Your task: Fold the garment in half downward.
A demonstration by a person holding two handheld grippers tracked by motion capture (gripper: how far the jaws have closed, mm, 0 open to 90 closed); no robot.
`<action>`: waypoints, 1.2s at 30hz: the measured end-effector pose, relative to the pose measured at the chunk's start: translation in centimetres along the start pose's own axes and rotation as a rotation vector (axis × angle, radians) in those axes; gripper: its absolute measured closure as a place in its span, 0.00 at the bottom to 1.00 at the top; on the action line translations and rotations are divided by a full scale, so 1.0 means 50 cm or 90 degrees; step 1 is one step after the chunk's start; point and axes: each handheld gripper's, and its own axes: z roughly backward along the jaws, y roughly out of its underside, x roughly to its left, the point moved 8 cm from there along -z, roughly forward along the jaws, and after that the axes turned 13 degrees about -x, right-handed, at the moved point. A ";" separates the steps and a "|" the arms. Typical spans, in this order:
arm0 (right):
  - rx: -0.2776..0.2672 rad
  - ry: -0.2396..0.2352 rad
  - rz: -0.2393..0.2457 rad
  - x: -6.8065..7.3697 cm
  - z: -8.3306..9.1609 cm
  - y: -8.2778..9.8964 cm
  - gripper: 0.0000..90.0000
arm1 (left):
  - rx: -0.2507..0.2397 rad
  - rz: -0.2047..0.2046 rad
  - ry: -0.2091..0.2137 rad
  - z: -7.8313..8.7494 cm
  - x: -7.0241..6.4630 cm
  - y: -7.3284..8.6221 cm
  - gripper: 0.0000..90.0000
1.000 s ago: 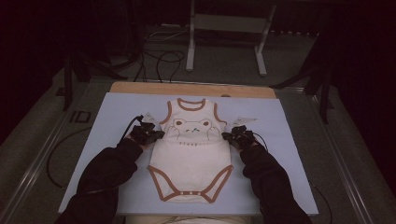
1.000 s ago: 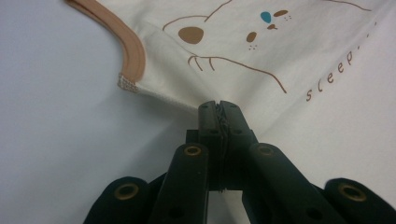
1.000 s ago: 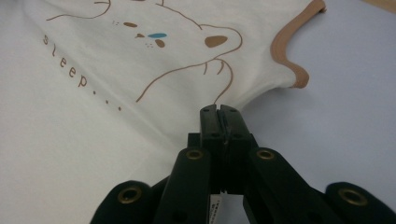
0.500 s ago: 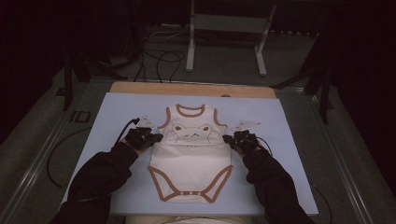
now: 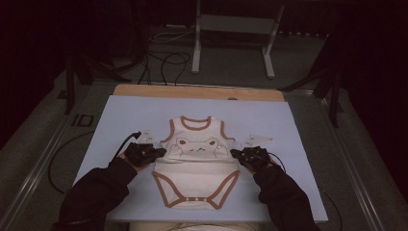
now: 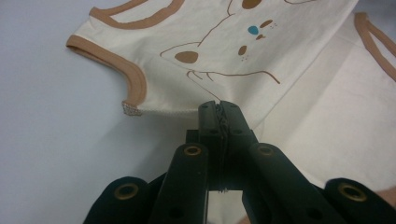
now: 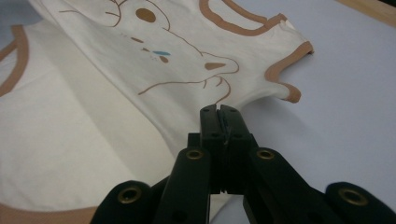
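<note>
A cream baby bodysuit [image 5: 196, 166] with brown trim and a bear print lies on the pale blue mat [image 5: 288, 125]. My left gripper [image 5: 161, 153] is shut on its left side seam, just below the armhole, where the jaw tips [image 6: 219, 106] pinch the cloth [image 6: 210, 42]. My right gripper [image 5: 233, 153] is shut on the opposite side seam, its tips [image 7: 219, 109] clamped on the fabric [image 7: 154, 70]. The printed upper half is raised off the mat and hangs over the lower half. The snap crotch [image 5: 195, 198] rests flat near the front edge.
The mat covers a wooden board [image 5: 192, 91] on the table. A metal stand [image 5: 231, 24] and loose cables [image 5: 163, 57] sit on the floor beyond. A small black object [image 5: 82, 120] lies left of the mat. Bare mat surrounds the garment on both sides.
Both grippers have moved toward the person and slightly up, carrying the bodysuit's upper half with them. The neckline now sits closer to the front edge.
</note>
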 end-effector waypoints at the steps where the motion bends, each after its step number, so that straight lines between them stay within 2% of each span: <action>1: -0.001 -0.003 -0.003 0.005 0.002 0.003 1.00 | 0.000 -0.003 0.000 0.003 -0.004 0.003 1.00; 10: 0.006 -0.010 -0.008 0.037 0.025 0.032 1.00 | -0.001 -0.013 0.009 0.025 -0.046 0.027 1.00; 20: 0.018 -0.011 0.006 0.059 0.046 0.050 1.00 | -0.001 -0.019 0.024 0.046 -0.085 0.044 1.00; 26: 0.025 -0.018 0.002 0.076 0.054 0.070 1.00 | 0.009 -0.008 0.027 0.049 -0.105 0.071 1.00; 28: 0.030 -0.016 0.010 0.082 0.057 0.076 1.00 | 0.012 -0.006 0.025 0.049 -0.111 0.078 1.00; 33: 0.037 -0.018 0.005 0.088 0.060 0.091 1.00 | 0.023 -0.018 0.024 0.046 -0.125 0.095 1.00; 36: 0.046 -0.022 0.004 0.092 0.059 0.101 1.00 | 0.026 -0.011 0.026 0.046 -0.130 0.104 1.00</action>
